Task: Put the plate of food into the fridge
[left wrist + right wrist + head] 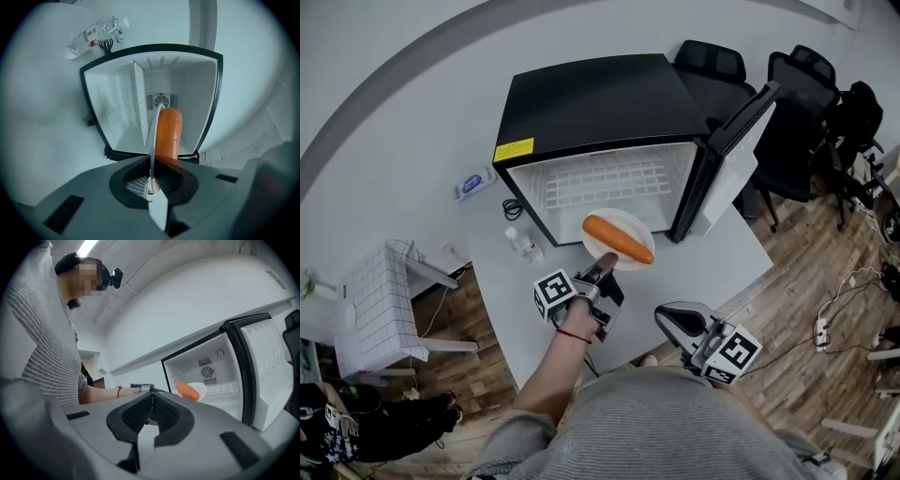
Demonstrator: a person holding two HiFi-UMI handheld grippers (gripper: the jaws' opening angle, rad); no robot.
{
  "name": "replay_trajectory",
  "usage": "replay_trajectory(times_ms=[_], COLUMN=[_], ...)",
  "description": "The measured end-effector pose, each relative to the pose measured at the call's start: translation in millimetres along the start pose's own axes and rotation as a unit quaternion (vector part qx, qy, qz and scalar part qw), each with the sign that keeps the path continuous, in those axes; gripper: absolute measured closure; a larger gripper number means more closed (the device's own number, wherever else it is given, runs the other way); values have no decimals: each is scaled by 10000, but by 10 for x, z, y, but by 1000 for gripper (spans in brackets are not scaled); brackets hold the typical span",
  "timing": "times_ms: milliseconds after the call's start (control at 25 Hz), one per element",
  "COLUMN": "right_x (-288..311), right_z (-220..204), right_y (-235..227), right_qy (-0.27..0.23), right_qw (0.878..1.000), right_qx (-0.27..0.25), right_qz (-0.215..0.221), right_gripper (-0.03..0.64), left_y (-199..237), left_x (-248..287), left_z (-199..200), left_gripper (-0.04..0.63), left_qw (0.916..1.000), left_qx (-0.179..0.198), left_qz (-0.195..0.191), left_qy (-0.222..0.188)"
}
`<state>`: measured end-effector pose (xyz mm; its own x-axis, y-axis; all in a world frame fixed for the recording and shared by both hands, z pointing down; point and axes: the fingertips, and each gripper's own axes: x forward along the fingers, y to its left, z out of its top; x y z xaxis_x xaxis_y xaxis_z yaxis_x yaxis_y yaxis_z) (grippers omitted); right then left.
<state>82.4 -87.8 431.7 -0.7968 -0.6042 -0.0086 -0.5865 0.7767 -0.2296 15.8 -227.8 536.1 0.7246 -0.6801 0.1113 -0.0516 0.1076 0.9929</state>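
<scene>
A white plate [630, 228] carrying an orange sausage [619, 240] hangs just in front of the open black fridge [591, 103]. My left gripper [602, 265] is shut on the plate's near rim. In the left gripper view the plate [153, 140] is seen edge-on between the jaws, the sausage [168, 133] to its right, with the fridge's white inside [159, 84] straight ahead. My right gripper [675, 323] hovers lower right, shut and holding nothing. From the right gripper view the plate [197, 389] and sausage [187, 390] show at the fridge mouth.
The fridge door [741, 150] stands open to the right. A wire shelf [605, 185] sits inside. A water bottle [523, 244] lies on the grey floor to the left. A white stool [380, 305] stands far left; black office chairs [802, 112] are behind the door.
</scene>
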Motion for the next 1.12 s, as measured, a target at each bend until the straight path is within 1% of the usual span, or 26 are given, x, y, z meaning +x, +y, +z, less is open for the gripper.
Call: replay_trajectory(times_ms=[240,440,720,1120], right_x=[50,93,151,222], right_z=[-10,-3,-67,-147], right_y=[-104,-176,-253,-275], right_qy=[69,102,179,272], right_qw=[10000,9999,9997,9991], right_qx=[25,65,171,283], right_qz=[7,5,47,186], right_gripper=[601,601,601,601], left_y=[0,-27,90,156], left_x=[252,364,436,489], left_z=[294,473,592,735], left_gripper=[568,568,568,567], left_qw=[9994,9987,9977,9963], left_qx=[-205,-274,-332,-388], left_qz=[-21,-36,122,221], left_qy=[-262,-438,-575,-739])
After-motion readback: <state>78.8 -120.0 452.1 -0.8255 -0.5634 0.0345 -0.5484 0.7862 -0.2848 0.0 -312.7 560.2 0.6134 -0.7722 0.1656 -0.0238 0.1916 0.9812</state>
